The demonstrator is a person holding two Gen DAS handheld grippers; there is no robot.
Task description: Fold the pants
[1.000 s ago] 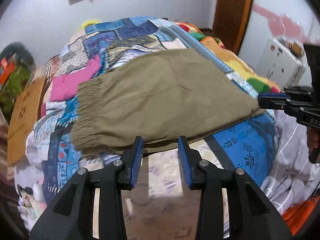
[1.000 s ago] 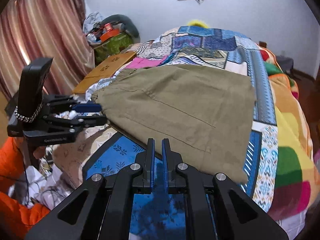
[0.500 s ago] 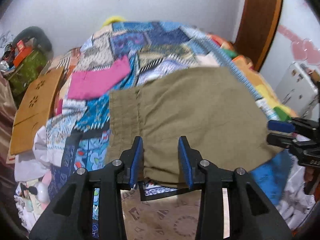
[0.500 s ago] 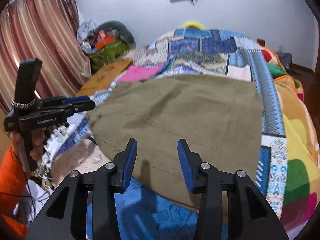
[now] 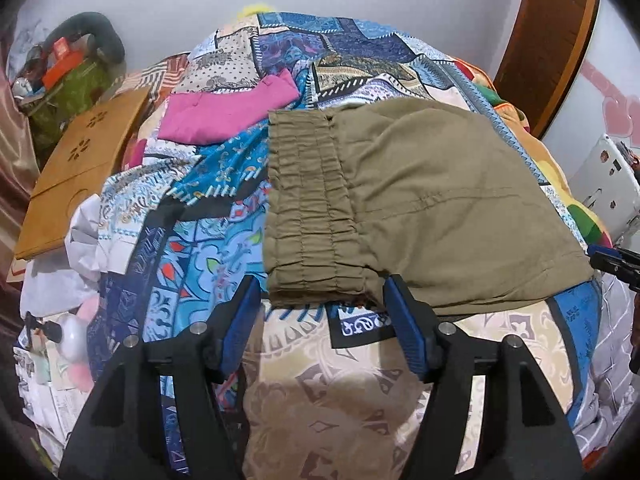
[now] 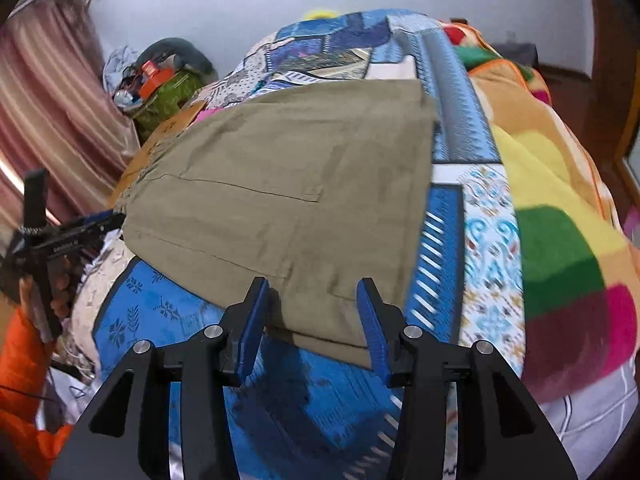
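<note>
Bed [image 5: 224,256]: patchwork quilt, domed and uneven, sloping off at the near edge. Risk 1: any fold laid here may slide toward that edge, since the surface gives no flat backing.

Pants [image 5: 420,208]: olive, lying flat across the quilt, apparently already folded once lengthwise; elastic waistband at the left end, hem end at the right, near edge close to the drop-off of the bed.

Left claw [image 5: 322,320]: jaws spread, straddling the near waistband corner, not closed on cloth. Risk 2: the gathered waistband is thick; closing there may catch only the top layer, so the lower one lags and the fold goes crooked. It could also pinch the quilt beneath.

Right claw [image 6: 314,320]: jaws spread over the near hem edge, holding nothing. Right view is motion-blurred, so whether the pads touch the fabric I cannot tell. Risk 3: uneven lift between the two claws would skew the fold.

Surroundings: pink cloth [image 5: 228,112] just beyond the waistband, touching or nearly so; it could snag a fold carried that way. Wooden board [image 5: 80,176] leans at the bed's left side, well apart.
</note>
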